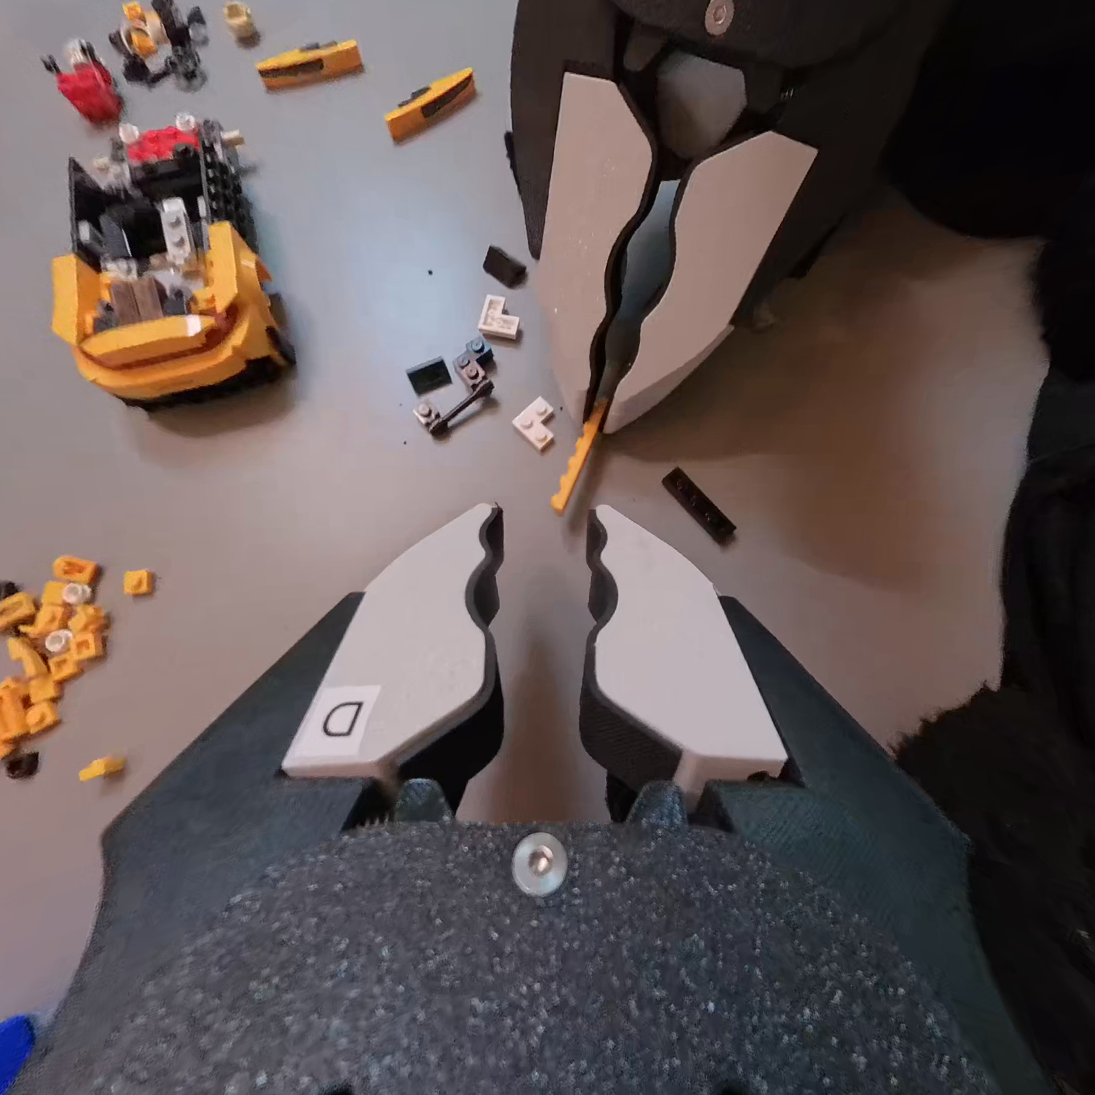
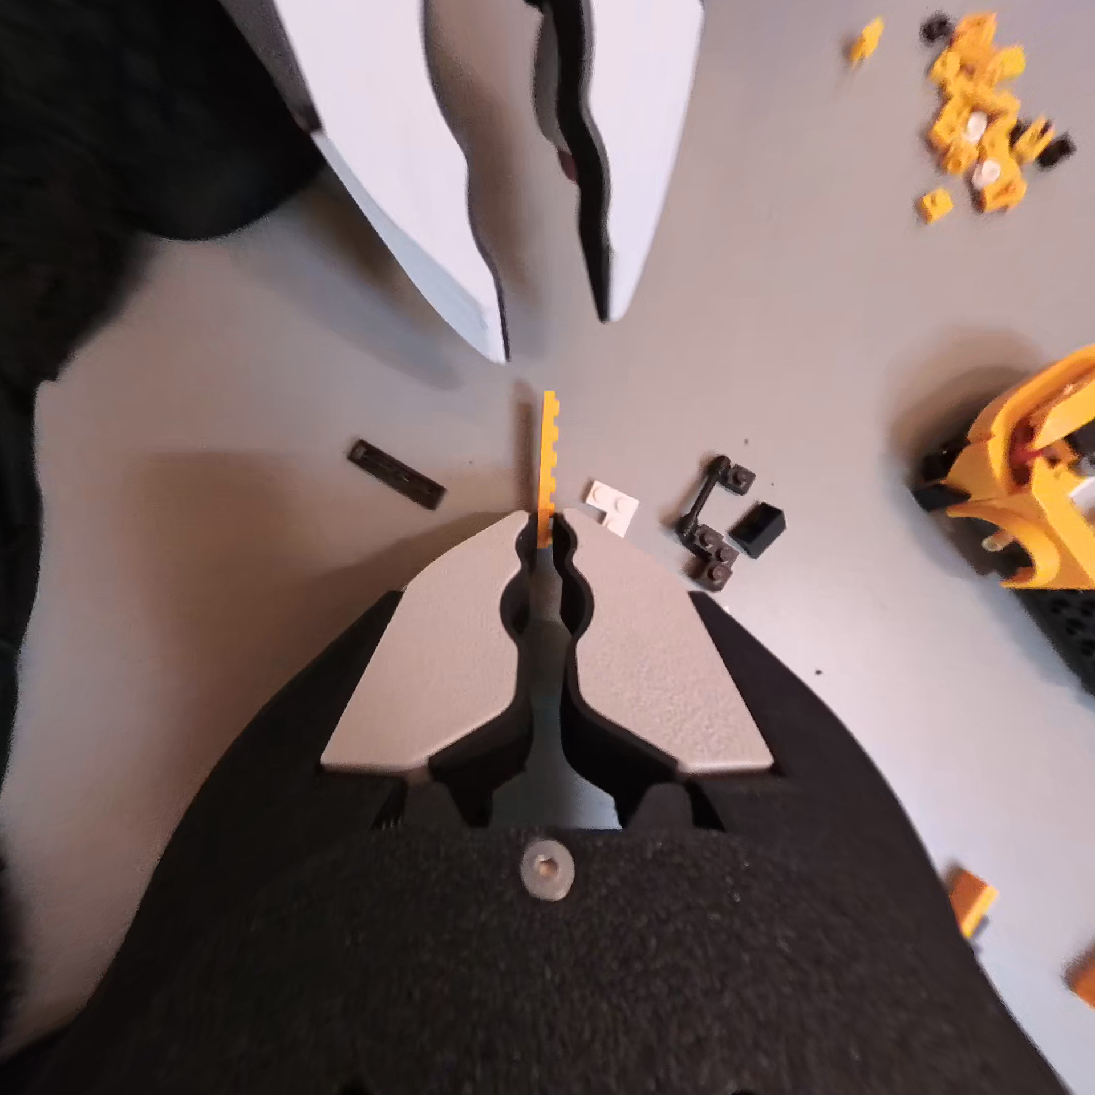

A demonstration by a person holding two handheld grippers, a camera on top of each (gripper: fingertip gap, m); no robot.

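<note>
My right gripper (image 2: 542, 521) has its tips pinched on one end of a long yellow studded plate (image 2: 548, 456), held on edge so its free end points straight at my left gripper (image 1: 545, 515). The left's jaws stand apart with nothing between them, the plate's free end just ahead of its tips and not touching either.

Around the plate lie loose bits: a white corner plate (image 1: 533, 423), a black strip (image 1: 699, 503), a dark hinge-like assembly (image 1: 456, 403), a small black slope (image 1: 503, 266) and another white corner piece (image 1: 499, 317).

Further out sits a partly built yellow and black toy car (image 1: 166, 296), its top open with the insides showing. Two yellow curved panels (image 1: 429, 103) lie unattached beyond it, and a heap of small yellow bricks (image 1: 50, 646) waits off to the side, so I judge plenty is unplaced.

Everything rests on a plain grey table (image 1: 355, 503). Dark fabric fills one edge of the views; I see nothing more of the room.
</note>
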